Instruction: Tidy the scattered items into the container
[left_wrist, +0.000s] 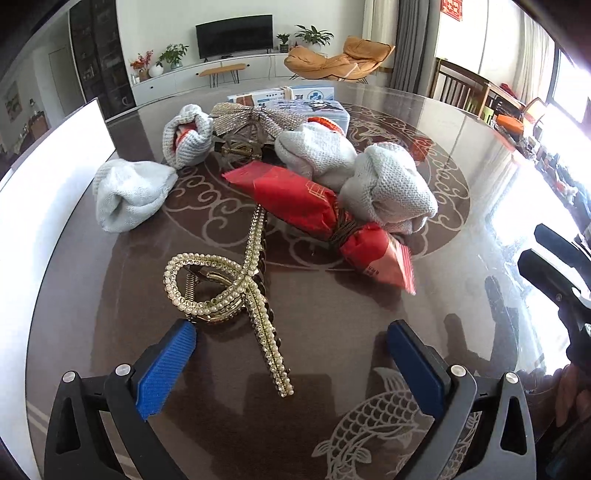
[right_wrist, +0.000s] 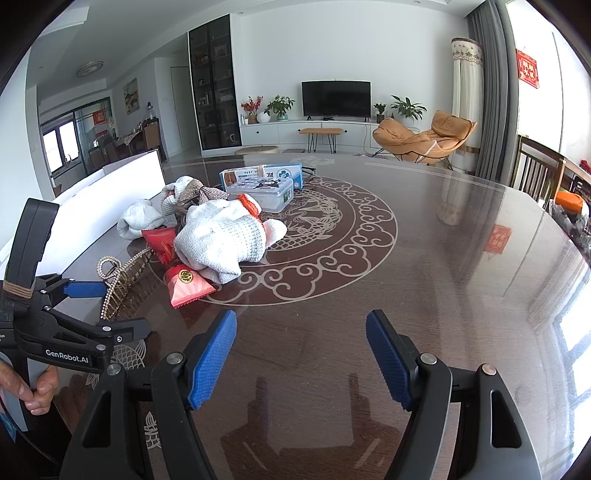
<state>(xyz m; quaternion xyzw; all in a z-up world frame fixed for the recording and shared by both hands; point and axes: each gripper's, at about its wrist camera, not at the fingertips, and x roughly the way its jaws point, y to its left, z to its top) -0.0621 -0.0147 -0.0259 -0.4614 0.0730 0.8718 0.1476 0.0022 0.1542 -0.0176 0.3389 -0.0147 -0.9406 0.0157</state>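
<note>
The left hand-held gripper (left_wrist: 291, 354) is released, its blue pads either side of the near end of a pearl hair clip (left_wrist: 236, 291) lying on the dark worktop (left_wrist: 332, 325), not pressing it. The right hand-held gripper (right_wrist: 301, 354) is also released, over bare worktop. Behind the clip lie a red sweet packet (left_wrist: 314, 214) and rolled grey socks (left_wrist: 388, 188). Farther off stands a clear plastic box (right_wrist: 271, 192); a white container (left_wrist: 48, 192) sits at the left edge.

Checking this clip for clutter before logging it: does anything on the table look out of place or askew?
Yes. A loose heap sits on the dark glossy table: grey knitted socks lie over a red paper-wrapped packet, and a pearl-studded gold hair clip lies on its side nearby. Nothing looks spilled or broken.
</note>
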